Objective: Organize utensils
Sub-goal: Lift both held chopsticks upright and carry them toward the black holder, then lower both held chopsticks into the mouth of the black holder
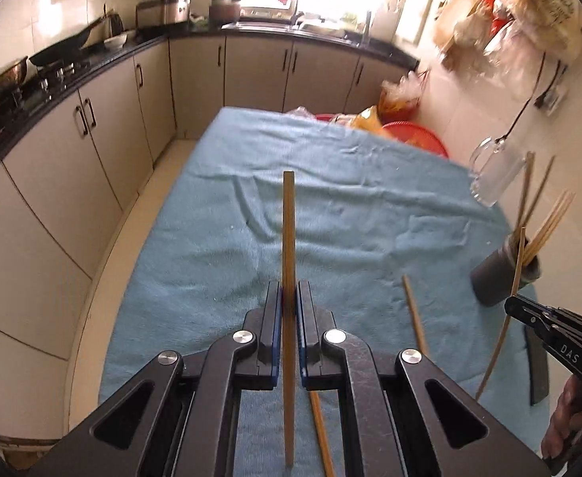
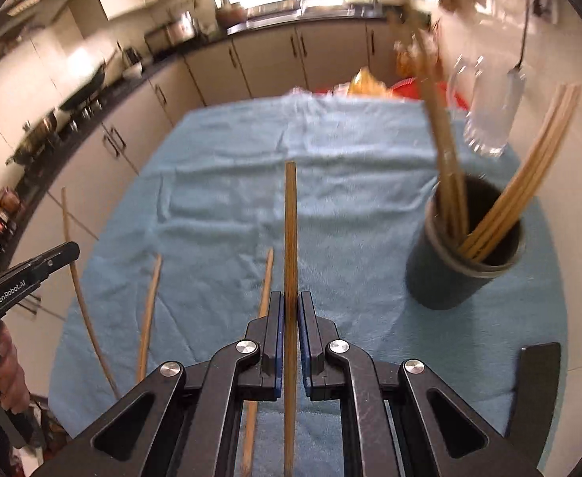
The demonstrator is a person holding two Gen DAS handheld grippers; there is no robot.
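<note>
My left gripper (image 1: 290,298) is shut on a wooden chopstick (image 1: 288,238) that points forward over the blue towel. My right gripper (image 2: 290,306) is shut on another wooden chopstick (image 2: 290,230). A dark cup (image 2: 466,262) holding several chopsticks stands on the towel to the right; it also shows in the left wrist view (image 1: 501,274). Loose chopsticks lie on the towel: two in the right wrist view (image 2: 148,310) (image 2: 265,290), two in the left wrist view (image 1: 414,314) (image 1: 321,433). The right gripper shows at the right edge of the left view (image 1: 509,306), the left gripper at the left edge of the right view (image 2: 68,252).
A blue towel (image 1: 330,183) covers the table. A clear glass mug (image 1: 493,175) stands at the far right, also in the right wrist view (image 2: 489,119). A dark flat object (image 2: 537,377) lies at the right front. Red basins and bags (image 1: 410,127) sit beyond the table. Kitchen cabinets (image 1: 92,139) run along the left.
</note>
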